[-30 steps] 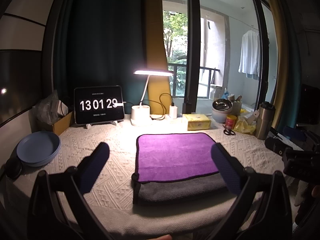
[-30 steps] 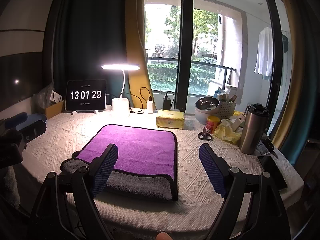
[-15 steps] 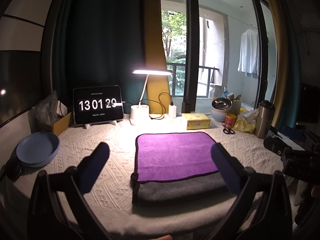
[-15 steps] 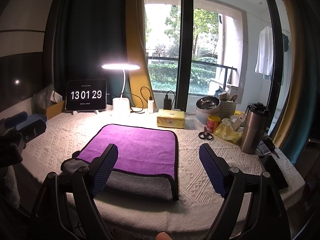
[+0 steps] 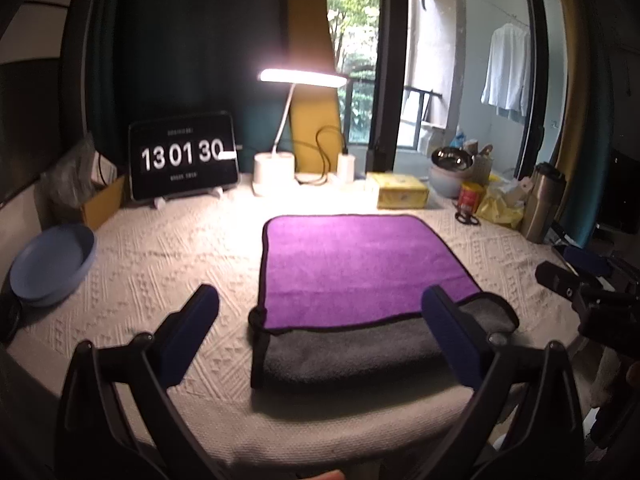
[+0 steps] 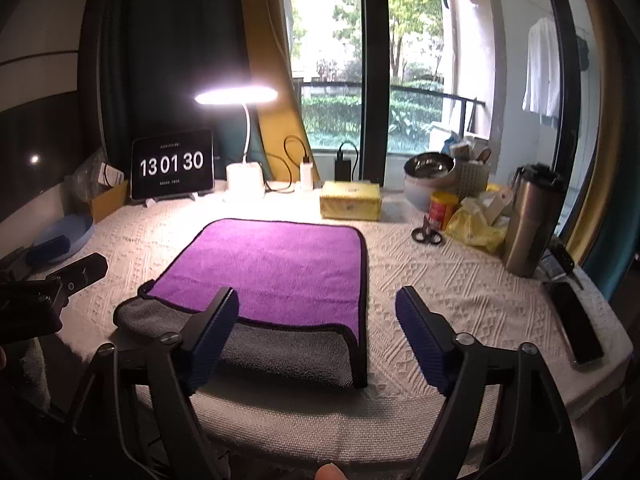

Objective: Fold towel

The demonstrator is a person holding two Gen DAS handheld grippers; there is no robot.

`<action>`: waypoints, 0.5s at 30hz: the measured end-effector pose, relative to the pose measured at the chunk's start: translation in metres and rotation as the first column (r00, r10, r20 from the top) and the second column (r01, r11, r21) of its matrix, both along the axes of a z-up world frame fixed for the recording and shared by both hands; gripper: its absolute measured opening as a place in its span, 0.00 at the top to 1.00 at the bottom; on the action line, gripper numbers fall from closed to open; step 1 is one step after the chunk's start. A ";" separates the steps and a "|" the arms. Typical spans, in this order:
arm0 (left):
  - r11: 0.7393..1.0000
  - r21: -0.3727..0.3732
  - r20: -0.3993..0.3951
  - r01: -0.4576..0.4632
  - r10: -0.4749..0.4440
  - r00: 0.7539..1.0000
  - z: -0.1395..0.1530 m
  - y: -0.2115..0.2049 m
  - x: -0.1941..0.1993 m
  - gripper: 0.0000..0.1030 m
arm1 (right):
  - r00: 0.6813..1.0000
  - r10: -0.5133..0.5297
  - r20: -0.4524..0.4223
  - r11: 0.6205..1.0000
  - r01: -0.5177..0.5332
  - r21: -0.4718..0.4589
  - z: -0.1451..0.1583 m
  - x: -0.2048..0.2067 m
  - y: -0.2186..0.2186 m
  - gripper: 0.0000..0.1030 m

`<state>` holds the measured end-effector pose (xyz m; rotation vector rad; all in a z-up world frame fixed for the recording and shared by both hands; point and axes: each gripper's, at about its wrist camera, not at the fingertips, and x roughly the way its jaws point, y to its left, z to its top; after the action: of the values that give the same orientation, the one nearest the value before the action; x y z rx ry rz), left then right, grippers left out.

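A towel, purple on top and grey underneath (image 5: 356,268), lies folded on the white textured tablecloth (image 5: 168,256), with a grey strip showing along its near edge (image 5: 348,356). It also shows in the right wrist view (image 6: 272,268). My left gripper (image 5: 320,320) is open and empty, held just before the towel's near edge. My right gripper (image 6: 318,320) is open and empty, over the towel's near right corner. Each gripper shows at the edge of the other's view: the right one (image 5: 588,304), the left one (image 6: 44,296).
At the back stand a tablet clock (image 5: 182,158), a lit desk lamp (image 5: 280,160) and a yellow box (image 5: 402,194). A blue plate (image 5: 52,264) sits at the left. Scissors (image 6: 428,236), a red can (image 6: 443,210), a steel tumbler (image 6: 528,224) and a phone (image 6: 576,328) are at the right.
Both grippers have moved slightly closer to the towel and lower. The towel has not moved. Both stay open.
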<state>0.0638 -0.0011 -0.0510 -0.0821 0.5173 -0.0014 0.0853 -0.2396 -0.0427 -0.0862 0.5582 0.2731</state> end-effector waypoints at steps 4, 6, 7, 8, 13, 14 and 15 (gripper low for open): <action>1.000 -0.016 -0.067 0.002 -0.003 0.998 -0.018 0.003 0.016 0.02 | 0.998 0.000 -0.056 1.000 0.001 0.004 -0.017 0.015 -0.001 0.30; 1.000 -0.021 -0.097 0.003 -0.005 0.995 -0.026 0.003 0.022 0.02 | 0.997 0.000 -0.080 1.000 0.000 0.000 -0.024 0.023 -0.001 0.39; 1.000 -0.026 -0.113 0.006 -0.009 0.994 -0.031 0.004 0.026 0.02 | 0.996 0.000 -0.092 1.000 0.000 0.000 -0.028 0.026 -0.001 0.40; 0.999 -0.031 -0.132 0.008 -0.012 0.991 -0.035 0.004 0.030 0.02 | 0.995 0.000 -0.103 1.000 0.000 0.000 -0.032 0.030 -0.001 0.40; 0.998 -0.054 -0.204 0.008 -0.019 0.979 -0.053 0.010 0.046 0.12 | 0.989 -0.002 -0.151 1.000 0.001 -0.008 -0.049 0.045 -0.004 0.42; 0.998 -0.056 -0.222 0.007 -0.020 0.975 -0.057 0.010 0.049 0.13 | 0.987 -0.002 -0.163 1.000 0.001 -0.008 -0.052 0.048 -0.004 0.43; 0.998 -0.060 -0.238 0.008 -0.022 0.971 -0.061 0.011 0.052 0.14 | 0.985 -0.002 -0.171 1.000 0.001 -0.008 -0.055 0.050 -0.005 0.43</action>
<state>0.1162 0.0097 -0.1119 -0.1367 0.7585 -0.0219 0.1357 -0.2442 -0.0973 -0.0705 0.7301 0.2781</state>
